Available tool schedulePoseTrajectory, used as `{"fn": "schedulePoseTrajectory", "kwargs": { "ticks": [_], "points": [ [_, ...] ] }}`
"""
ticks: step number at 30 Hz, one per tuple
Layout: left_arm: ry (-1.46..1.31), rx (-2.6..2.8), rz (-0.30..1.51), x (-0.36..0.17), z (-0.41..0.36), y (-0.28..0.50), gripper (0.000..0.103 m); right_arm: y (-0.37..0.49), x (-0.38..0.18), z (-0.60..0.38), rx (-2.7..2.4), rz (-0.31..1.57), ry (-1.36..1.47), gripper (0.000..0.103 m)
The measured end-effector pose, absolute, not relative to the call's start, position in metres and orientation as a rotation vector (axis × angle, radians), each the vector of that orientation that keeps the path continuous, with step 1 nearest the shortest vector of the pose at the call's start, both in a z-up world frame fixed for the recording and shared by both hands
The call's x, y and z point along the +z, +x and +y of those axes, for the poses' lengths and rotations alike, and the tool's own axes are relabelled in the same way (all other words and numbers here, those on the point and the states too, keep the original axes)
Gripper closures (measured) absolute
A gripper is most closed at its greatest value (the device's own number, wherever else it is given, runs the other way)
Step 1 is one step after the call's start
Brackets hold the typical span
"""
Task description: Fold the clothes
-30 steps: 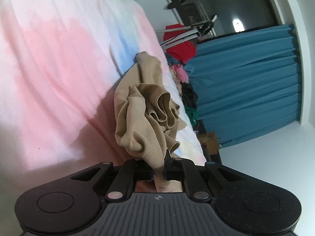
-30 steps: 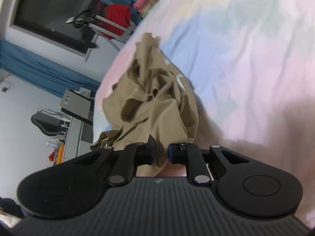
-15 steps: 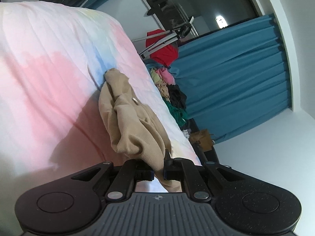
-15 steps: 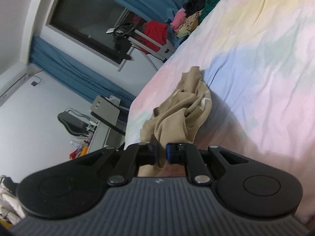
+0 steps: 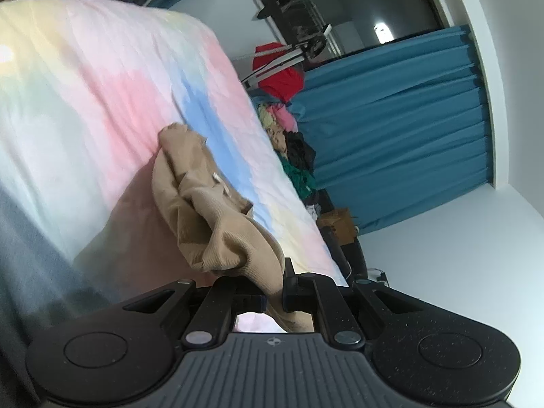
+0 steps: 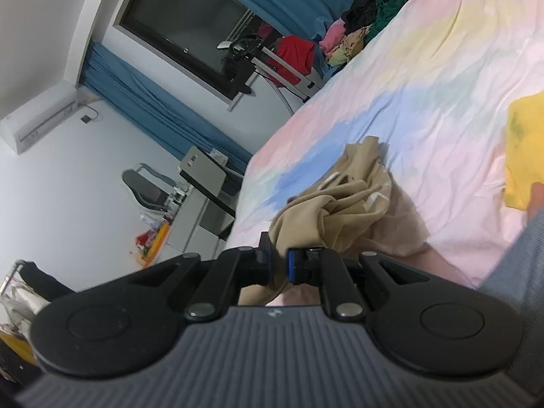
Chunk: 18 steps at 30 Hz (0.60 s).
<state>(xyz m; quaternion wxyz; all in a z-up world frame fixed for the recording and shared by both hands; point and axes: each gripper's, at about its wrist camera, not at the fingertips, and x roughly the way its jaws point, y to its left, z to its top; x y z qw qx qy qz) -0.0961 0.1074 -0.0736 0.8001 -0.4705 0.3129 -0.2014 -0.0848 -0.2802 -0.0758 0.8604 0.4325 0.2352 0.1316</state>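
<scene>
A tan ribbed garment (image 5: 210, 210) hangs crumpled from both grippers, its far end resting on the pastel tie-dye bed sheet (image 5: 102, 85). My left gripper (image 5: 273, 292) is shut on one edge of the cloth. My right gripper (image 6: 279, 265) is shut on another edge of the same tan garment (image 6: 343, 204), which bunches in folds toward the bed sheet (image 6: 442, 78). A small white label shows on the cloth in both views.
A yellow garment (image 6: 523, 149) lies on the bed at the right. A pile of clothes (image 6: 367, 27) sits at the bed's far end before blue curtains (image 5: 408, 136). A drying rack with a red garment (image 5: 282, 74) stands by the window. A grey cabinet (image 6: 204, 190) stands beside the bed.
Both grippers have lifted and pulled back from the bed with the tan garment, which has stretched out longer. More of the room and the yellow garment have come into view.
</scene>
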Motion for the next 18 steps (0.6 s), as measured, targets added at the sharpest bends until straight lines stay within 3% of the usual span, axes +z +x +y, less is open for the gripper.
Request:
{"fn": "schedulePoseTrajectory", "kwargs": {
  "ticks": [10,18],
  "points": [
    [-0.96,-0.359,0.653,-0.059,0.08,0.022,0.095,0.033,-0.084,-0.29,0.192,0.526,1.106,0.091],
    [-0.845,-0.276,0.7,-0.088,0.051,0.142,0.094,0.141,-0.128,-0.293,0.108,0.61,1.084,0.09]
  ]
}}
